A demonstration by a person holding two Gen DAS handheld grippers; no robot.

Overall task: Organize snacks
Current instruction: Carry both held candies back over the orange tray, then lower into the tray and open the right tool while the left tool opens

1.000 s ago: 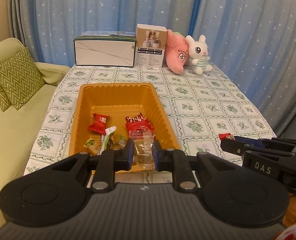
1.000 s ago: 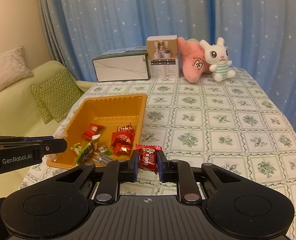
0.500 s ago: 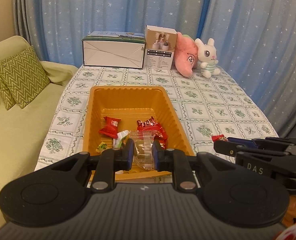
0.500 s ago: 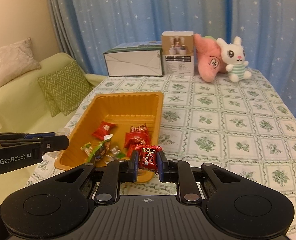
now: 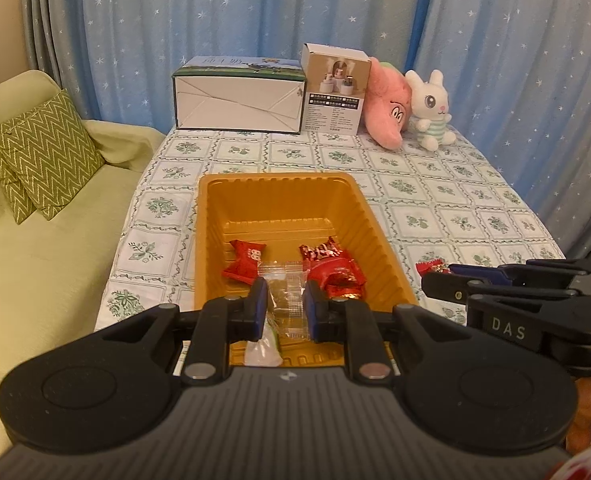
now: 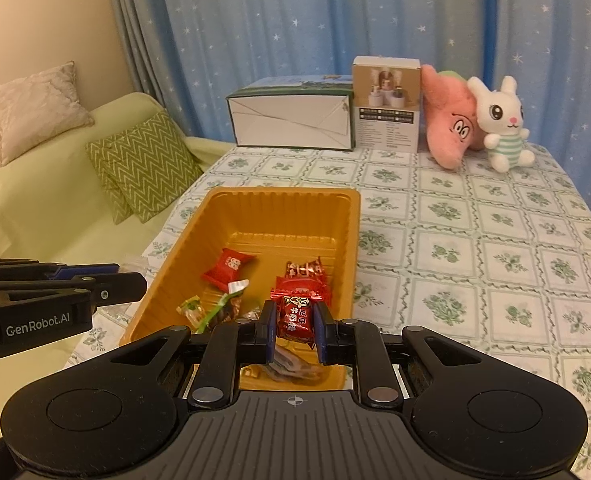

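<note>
While both hand-held tools hang over the near end of an orange tray (image 5: pixel 379 236), each is clamped tight on a snack. The left tool (image 5: pixel 285 306) pinches a clear-wrapped snack (image 5: pixel 285 300) between its blue pads, the wrapper standing upright above the tray's near end. The right tool (image 6: pixel 294 322) grips a red-wrapped candy (image 6: pixel 294 316), also above the tray's near end.

Inside the tray lie more snacks: a red square candy (image 6: pixel 228 269) toward the left wall, a cluster of red foil packets (image 5: pixel 333 268) toward the right wall, and green-and-white wrappers (image 6: pixel 219 306) near the front. The tray sits at the near left part of the counter (image 6: pixel 495 240), which wears a white cloth with green floral squares.

In the left wrist view the right tool enters from the right edge, its red candy poking out beyond the tray's right rim.

At the counter's far end stand a long white box (image 5: pixel 239 100) and a small product box (image 5: pixel 335 96), with a pink plush (image 5: pixel 387 112) and a white rabbit plush (image 5: pixel 429 110) beside them. A pale green sofa (image 5: pixel 35 272) with a zigzag cushion (image 5: pixel 41 160) sits to the left, before blue star-print curtains (image 5: pixel 255 12).
</note>
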